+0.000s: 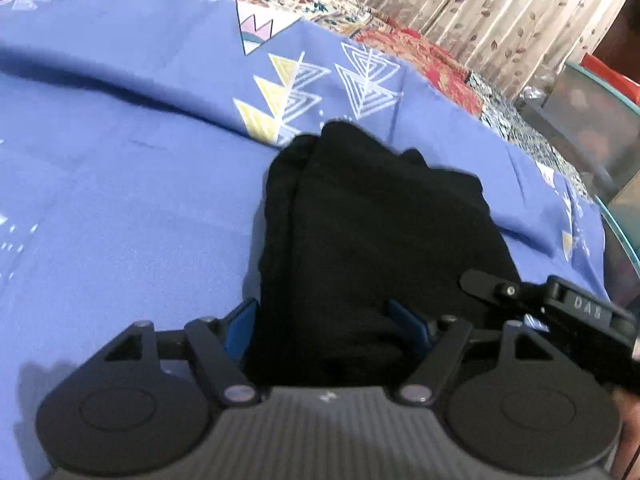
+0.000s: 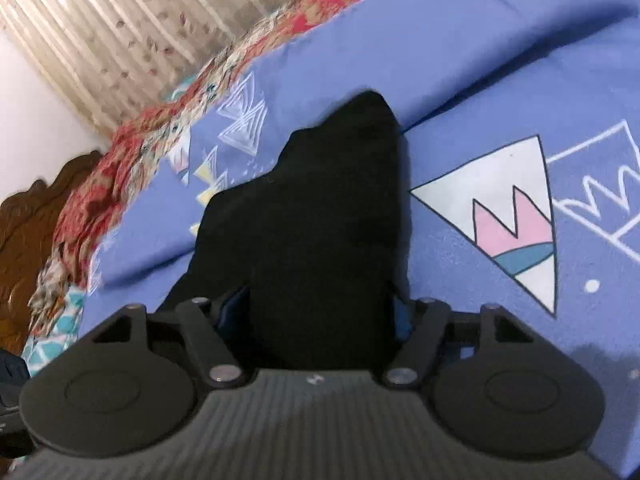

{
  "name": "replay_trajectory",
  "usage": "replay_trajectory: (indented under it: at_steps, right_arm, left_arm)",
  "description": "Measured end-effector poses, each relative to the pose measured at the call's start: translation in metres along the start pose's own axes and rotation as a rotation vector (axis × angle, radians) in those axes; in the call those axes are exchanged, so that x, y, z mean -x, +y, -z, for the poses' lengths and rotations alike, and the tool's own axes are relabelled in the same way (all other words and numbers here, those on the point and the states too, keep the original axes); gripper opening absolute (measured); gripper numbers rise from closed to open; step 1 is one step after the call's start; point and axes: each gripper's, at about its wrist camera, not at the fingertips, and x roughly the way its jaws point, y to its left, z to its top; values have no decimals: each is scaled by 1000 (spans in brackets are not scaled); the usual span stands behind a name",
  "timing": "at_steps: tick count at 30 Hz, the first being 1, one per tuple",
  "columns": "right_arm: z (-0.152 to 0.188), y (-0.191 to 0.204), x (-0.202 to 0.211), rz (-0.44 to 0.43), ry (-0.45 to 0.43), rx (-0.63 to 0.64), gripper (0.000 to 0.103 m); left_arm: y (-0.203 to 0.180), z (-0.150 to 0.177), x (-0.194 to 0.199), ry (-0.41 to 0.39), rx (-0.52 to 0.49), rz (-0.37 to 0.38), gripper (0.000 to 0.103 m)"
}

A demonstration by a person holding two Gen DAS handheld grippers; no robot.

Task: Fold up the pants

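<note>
Both grippers sit low over black pants spread on a blue bedsheet. From the left wrist view, the left gripper [image 1: 330, 322] has its two blue-padded fingers [image 1: 240, 322] spread wide apart, with a thick bundle of the black pants [image 1: 368, 232] filling the space between them. The cloth presses against both pads, but whether the pads actually pinch it cannot be told, since the dark fabric hides the contact. The pants run away from the gripper as a folded, layered mass, its far end bunched near a row of yellow and white triangles [image 1: 276, 100] printed on the blue bedsheet [image 1: 120, 184]. At the right edge of this view the other tool's black body [image 1: 560, 304] reaches in just beside the pants.

From the right wrist view, the right gripper [image 2: 320, 312] is likewise wide open, its blue pads [image 2: 230, 308] partly buried by the pants [image 2: 320, 208], which rise between them to a peaked, uneven far edge. A grip cannot be confirmed here either. The bedsheet [image 2: 460, 80] shows a large white triangle with pink and teal shapes [image 2: 516, 220] just right of the pants. Beyond the sheet lie a red floral quilt [image 2: 120, 168], a carved wooden headboard [image 2: 24, 232] and a pleated leaf-print curtain [image 2: 120, 12].
</note>
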Motion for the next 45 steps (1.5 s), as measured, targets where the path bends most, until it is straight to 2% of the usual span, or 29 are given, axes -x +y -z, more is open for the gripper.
replay_trajectory:
  at_steps: [4, 5, 6, 7, 8, 9, 10, 13, 16, 19, 21, 24, 27, 31, 35, 37, 40, 42, 44, 45]
  right_arm:
    - [17, 0, 61, -1, -68, 10, 79]
    - [28, -4, 72, 13, -63, 4, 81]
    - [44, -13, 78, 51, -18, -1, 81]
    - [62, -17, 85, 100, 38, -4, 81]
    - [77, -22, 92, 121, 44, 15, 79]
    - [97, -17, 111, 122, 5, 64, 79]
    - [114, -12, 128, 139, 4, 100, 79]
    - [165, 0, 177, 178, 11, 148, 79]
    - [217, 9, 224, 204, 14, 172, 79]
    - [248, 13, 245, 218, 30, 207, 86]
    - [240, 26, 227, 219, 47, 203, 87]
    - [245, 26, 233, 218, 26, 166, 87]
    - [263, 30, 243, 229, -7, 219, 87]
    - [283, 43, 245, 265, -8, 331, 89]
    - [288, 41, 253, 247, -6, 296, 90]
    - [284, 41, 261, 247, -39, 291, 90]
    - [286, 55, 280, 257, -172, 334, 91]
    - [284, 58, 287, 275, -261, 344, 101]
    - [282, 56, 284, 316, -283, 346, 103]
    - [279, 51, 278, 337, -249, 337, 103]
  left_arm:
    - [6, 15, 44, -20, 35, 27, 76]
    - [6, 21, 55, -19, 34, 23, 80]
    - [2, 32, 60, -6, 31, 1, 80]
    - [0, 48, 68, 28, 15, -24, 80]
    - [-2, 60, 73, 55, -1, -38, 80]
    - [-5, 75, 82, 80, -21, -55, 80]
    - [-9, 92, 92, 96, -52, -74, 80]
    - [-29, 138, 125, 110, -169, -121, 84]
    - [-45, 183, 149, 124, -230, -157, 93]
    - [-61, 218, 165, 112, -276, -219, 101]
    - [-71, 232, 169, 112, -311, -259, 102]
    - [-70, 236, 181, 122, -253, -251, 102]
    - [-69, 245, 194, 112, -247, -250, 102]
    - [-76, 261, 202, 107, -286, -287, 102]
    - [-80, 270, 210, 98, -265, -303, 102]
    - [-79, 272, 219, 87, -227, -291, 102]
    - [-80, 268, 234, 57, -187, -277, 101]
    - [-83, 263, 241, 36, -180, -281, 102]
    - [-86, 255, 242, 30, -170, -279, 103]
    - [-86, 250, 239, 37, -169, -278, 103]
